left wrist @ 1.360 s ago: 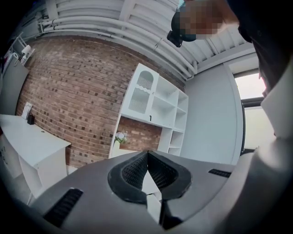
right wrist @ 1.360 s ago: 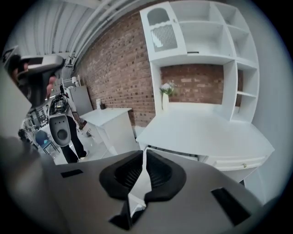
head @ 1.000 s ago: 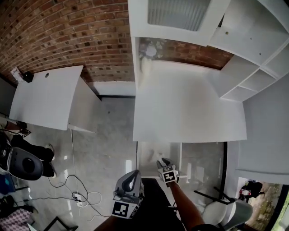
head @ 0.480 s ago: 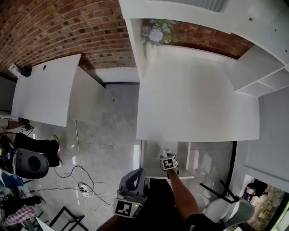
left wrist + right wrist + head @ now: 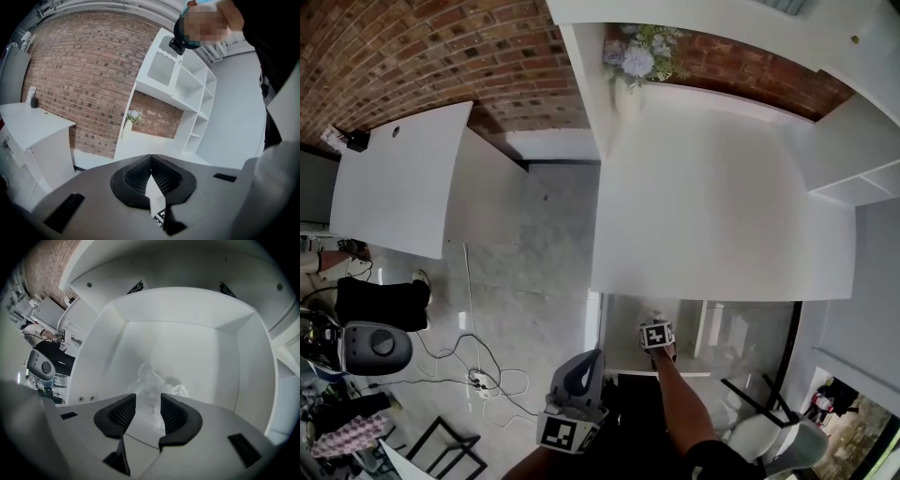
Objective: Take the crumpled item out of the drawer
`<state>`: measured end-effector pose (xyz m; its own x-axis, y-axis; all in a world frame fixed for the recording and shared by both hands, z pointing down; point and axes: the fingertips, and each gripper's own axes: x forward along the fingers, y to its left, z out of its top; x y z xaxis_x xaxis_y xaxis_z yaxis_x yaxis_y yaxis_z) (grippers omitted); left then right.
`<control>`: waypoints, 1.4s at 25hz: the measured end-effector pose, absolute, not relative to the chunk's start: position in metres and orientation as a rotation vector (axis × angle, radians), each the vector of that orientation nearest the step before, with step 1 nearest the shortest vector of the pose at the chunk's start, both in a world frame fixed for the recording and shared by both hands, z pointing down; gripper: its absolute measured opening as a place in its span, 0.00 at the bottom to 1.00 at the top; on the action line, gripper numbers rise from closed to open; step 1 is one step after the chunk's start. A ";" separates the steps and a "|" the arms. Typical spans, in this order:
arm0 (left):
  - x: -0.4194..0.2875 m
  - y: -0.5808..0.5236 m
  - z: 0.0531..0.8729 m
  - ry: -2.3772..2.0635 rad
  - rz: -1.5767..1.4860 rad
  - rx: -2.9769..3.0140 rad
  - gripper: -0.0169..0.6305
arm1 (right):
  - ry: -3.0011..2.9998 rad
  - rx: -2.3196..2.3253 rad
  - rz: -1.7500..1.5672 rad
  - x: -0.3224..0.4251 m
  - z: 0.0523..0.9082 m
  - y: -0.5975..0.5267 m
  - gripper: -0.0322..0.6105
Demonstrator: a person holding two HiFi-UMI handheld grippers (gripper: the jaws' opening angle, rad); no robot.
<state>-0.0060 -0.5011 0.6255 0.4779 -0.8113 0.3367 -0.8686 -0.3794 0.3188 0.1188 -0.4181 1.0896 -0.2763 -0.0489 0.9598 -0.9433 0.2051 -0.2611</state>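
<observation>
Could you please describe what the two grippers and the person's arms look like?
The left gripper and right gripper are smooth grey shells. Each claw has black ribbed pads and carries a cube with black-and-white square markers. The right forearm is unsleeved. No cables show. The right gripper's jaws are closing, the crumpled item between them.

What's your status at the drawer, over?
Left gripper shut, empty. Right gripper in the open drawer, jaws closing, crumpled item between them, not yet pinched. Nothing else in the drawer.
</observation>
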 end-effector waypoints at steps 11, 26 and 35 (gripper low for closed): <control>-0.010 -0.496 0.640 -1.401 0.204 2.268 0.06 | -1.505 0.942 1.200 0.126 1.099 -0.418 0.11; -0.030 -0.423 0.567 -1.426 0.039 2.366 0.06 | -1.683 1.151 1.043 0.142 0.977 -0.427 0.08; -0.054 -0.286 0.504 -1.360 -0.076 2.553 0.06 | -1.968 1.507 0.846 0.137 0.772 -0.343 0.08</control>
